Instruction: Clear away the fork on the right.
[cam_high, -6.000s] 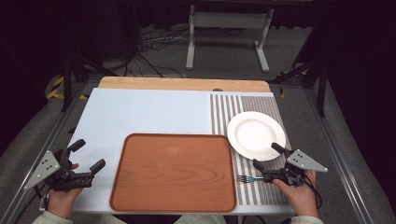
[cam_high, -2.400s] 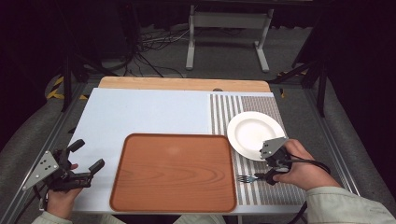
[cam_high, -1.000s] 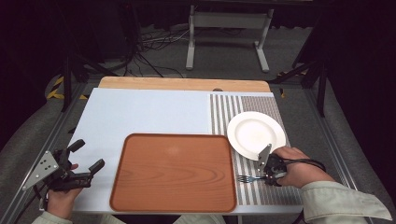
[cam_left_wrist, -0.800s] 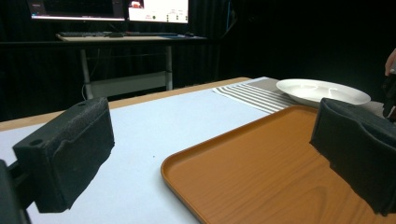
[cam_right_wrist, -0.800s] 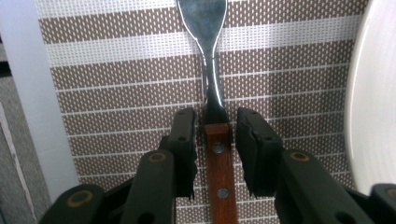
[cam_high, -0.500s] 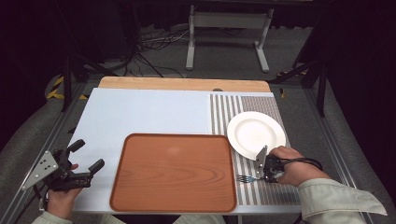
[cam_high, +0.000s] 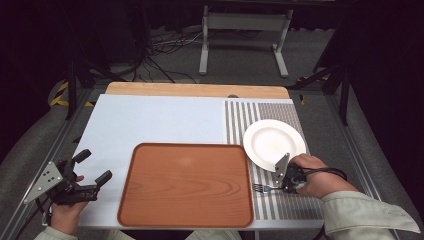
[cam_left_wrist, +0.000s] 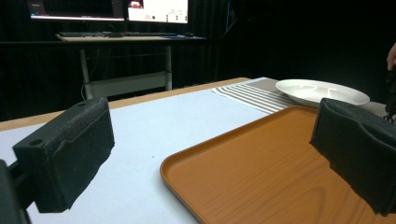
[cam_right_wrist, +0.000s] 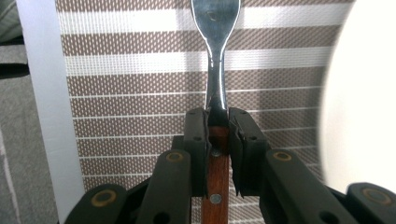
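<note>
So, starting on the left: the left claw (cam_high: 85, 172) is just parked near the worktop's (cam_high: 160, 117) front left corner, jaws spread wide with nothing between them. Looks like it's waiting its turn, out of the way but aimed toward the wooden tray (cam_high: 187, 185) so it could come in quickly. The tray sits front and center, bare, which makes me think it's the drop-off spot for the tableware.

Moving right, the striped placemat (cam_high: 240, 112) carries a white plate (cam_high: 272, 142) and, just in front of the plate, a fork (cam_high: 261, 188) lying flat with its tines toward the tray. The right claw (cam_right_wrist: 218, 140) has just been closing and now pinches the fork right where the wooden handle (cam_right_wrist: 216, 186) meets the metal neck, pads tight on both sides. Gripping there probably keeps it balanced and stops it swinging when lifted. The fork itself hasn't left the mat as far as I can tell.
</note>
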